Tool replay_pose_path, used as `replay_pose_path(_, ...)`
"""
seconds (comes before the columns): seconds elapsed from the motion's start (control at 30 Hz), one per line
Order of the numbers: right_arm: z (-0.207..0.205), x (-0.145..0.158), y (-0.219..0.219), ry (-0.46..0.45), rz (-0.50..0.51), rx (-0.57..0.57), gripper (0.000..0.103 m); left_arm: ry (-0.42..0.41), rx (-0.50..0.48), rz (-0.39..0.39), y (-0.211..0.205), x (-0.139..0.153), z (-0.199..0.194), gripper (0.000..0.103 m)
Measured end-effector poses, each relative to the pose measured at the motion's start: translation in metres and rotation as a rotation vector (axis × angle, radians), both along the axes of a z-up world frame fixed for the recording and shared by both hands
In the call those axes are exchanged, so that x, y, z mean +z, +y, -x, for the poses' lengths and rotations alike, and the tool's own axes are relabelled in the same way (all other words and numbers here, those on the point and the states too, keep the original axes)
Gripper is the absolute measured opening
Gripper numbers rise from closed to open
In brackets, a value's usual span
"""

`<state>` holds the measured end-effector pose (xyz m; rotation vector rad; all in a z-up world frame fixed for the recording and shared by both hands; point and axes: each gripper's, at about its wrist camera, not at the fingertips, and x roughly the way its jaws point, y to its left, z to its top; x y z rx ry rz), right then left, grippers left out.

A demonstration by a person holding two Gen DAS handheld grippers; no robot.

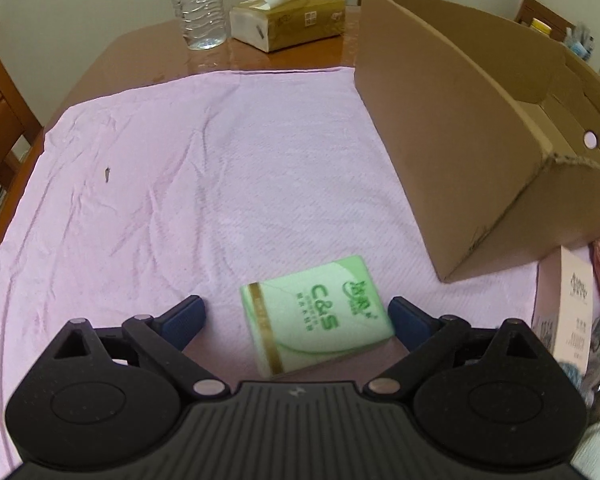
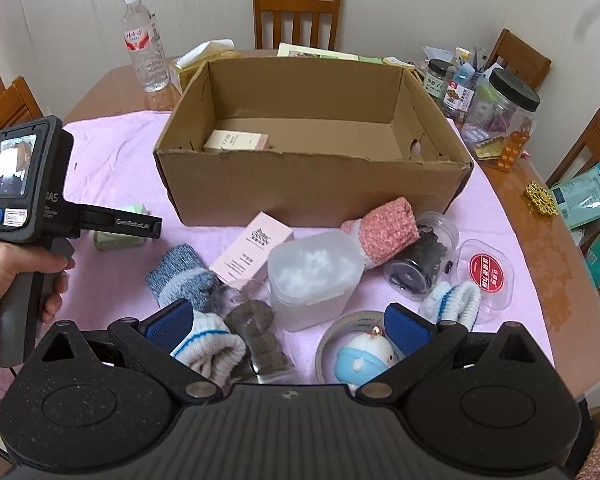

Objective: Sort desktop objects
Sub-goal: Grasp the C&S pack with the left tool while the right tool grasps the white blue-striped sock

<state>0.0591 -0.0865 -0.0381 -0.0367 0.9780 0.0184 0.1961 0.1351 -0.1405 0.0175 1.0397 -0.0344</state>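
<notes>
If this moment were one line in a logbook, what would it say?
left gripper: open, around green tissue pack | right gripper: open, above clutter | cardboard box: holds one pink carton

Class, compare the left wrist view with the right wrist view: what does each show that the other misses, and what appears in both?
Only the left wrist view shows the printed top of the green tissue pack, lying between the open fingers of the left hand-held gripper.

Only the right wrist view shows the inside of the cardboard box, the pink carton in it, rolled socks and the cotton container.

Both show the water bottle, the box and the pink cloth.
</notes>
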Motion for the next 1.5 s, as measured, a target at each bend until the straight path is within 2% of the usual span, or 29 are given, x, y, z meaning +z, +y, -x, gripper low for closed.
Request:
replay_pose_path(0.23,-0.001,-0.005,0.001,0.017,0.01,0.015,0.103,0.014,-0.052,-0.007,0.014,0.003,0.007,0.096)
replay_pose_path(0.47,0.002,-0.014,0.012,0.025,-0.005,0.113,0.103,0.013,-0.033,0.085,0.017,0.007,0.013,0.094)
replay_pose_path(0.67,0.0,-0.021,0.035,0.019,-0.029,0.314,0.103,-0.014,-0.062,0.064,0.007,0.006,0.012,0.09)
replay_pose_path(0.9,-0.013,-0.033,0.065,0.064,0.087,0.668,0.103,-0.022,-0.076,0.054,0.006,0.005,0.015,0.089)
replay_pose_path(1.0,-0.012,-0.042,0.071,0.096,0.152,0.786,0.099,-0.021,-0.073,0.062,0.007,0.006,0.017,0.089)
replay_pose_path(1.2,-0.003,-0.049,0.075,0.109,0.228,0.965,0.096,-0.026,-0.045,0.063,0.007,0.006,0.019,0.089)
replay_pose_path(1.3,0.0,-0.053,0.076,0.105,0.28,1.042,0.09,-0.033,-0.039,0.043,0.003,0.005,0.022,0.088)
replay_pose_path(1.4,0.004,-0.054,0.076,0.096,0.322,1.094,0.086,-0.039,-0.022,0.056,0.004,0.006,0.025,0.088)
replay_pose_path(1.5,0.005,-0.058,0.076,0.086,0.347,1.14,0.086,-0.047,-0.004,0.065,0.005,0.007,0.026,0.087)
